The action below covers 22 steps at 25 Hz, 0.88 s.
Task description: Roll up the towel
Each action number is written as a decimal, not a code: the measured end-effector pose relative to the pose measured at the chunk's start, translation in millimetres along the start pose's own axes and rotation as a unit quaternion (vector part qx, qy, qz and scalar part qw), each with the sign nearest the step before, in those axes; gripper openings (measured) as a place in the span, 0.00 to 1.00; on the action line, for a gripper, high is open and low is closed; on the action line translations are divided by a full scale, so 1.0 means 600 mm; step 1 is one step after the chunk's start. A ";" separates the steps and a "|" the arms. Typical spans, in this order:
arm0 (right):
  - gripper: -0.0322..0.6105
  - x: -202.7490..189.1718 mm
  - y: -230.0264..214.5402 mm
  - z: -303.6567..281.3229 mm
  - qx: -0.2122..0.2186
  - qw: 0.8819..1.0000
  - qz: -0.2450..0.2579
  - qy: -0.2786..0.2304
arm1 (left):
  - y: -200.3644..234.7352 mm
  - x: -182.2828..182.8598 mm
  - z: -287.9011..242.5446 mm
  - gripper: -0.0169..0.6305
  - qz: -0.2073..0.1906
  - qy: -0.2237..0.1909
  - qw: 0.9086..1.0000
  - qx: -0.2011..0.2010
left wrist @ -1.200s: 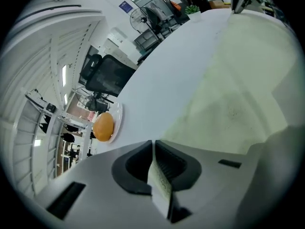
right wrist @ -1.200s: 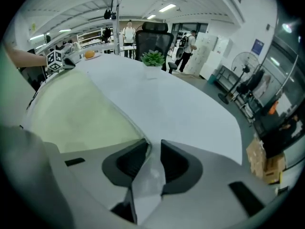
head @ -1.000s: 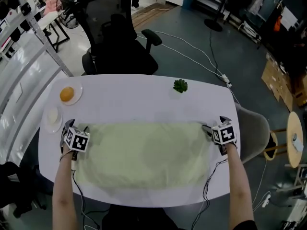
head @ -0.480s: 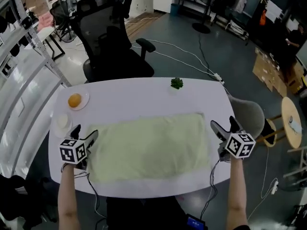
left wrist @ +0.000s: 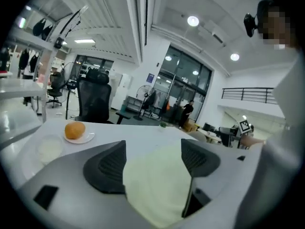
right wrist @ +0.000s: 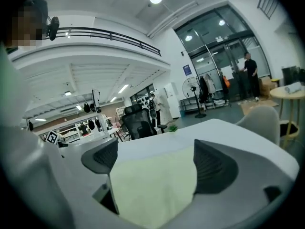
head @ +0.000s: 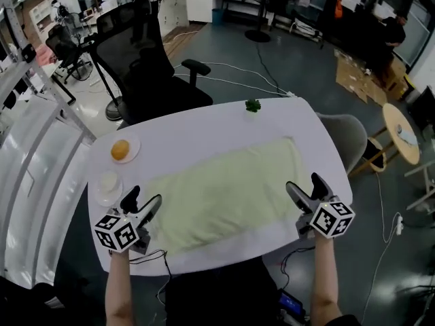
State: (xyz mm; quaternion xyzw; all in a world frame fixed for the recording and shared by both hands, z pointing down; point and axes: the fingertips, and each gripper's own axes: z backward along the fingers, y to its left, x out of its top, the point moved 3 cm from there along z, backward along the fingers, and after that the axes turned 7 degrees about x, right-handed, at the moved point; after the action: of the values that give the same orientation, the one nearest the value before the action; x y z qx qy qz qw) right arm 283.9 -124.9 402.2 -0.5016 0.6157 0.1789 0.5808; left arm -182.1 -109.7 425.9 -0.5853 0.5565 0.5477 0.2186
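We held the left gripper point(head: 143, 197) and the right gripper point(head: 304, 183) over the near corners of the towel point(head: 224, 189). Both sets of jaws had just been opening and stood wide, gripping nothing. The towel lay flat and unrolled across the smooth white oval table point(head: 204, 124), pale green, soft and rectangular. An orange point(head: 120, 149) on a saucer, a round white disc point(head: 109, 181) and a green sprig point(head: 253, 105) sat apart from it. A black mesh chair point(head: 146, 66) stood beyond.
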 end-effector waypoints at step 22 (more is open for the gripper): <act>0.82 -0.334 0.430 -0.049 0.113 0.944 0.203 0.233 | 0.021 -0.162 0.091 0.64 -0.443 0.201 0.826 -0.283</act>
State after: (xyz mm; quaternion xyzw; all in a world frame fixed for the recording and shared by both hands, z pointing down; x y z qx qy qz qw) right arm 19.7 45.4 495.5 -0.3250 0.8387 0.1007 0.4252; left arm -193.6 -25.9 499.3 -0.9026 0.0895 0.3951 0.1459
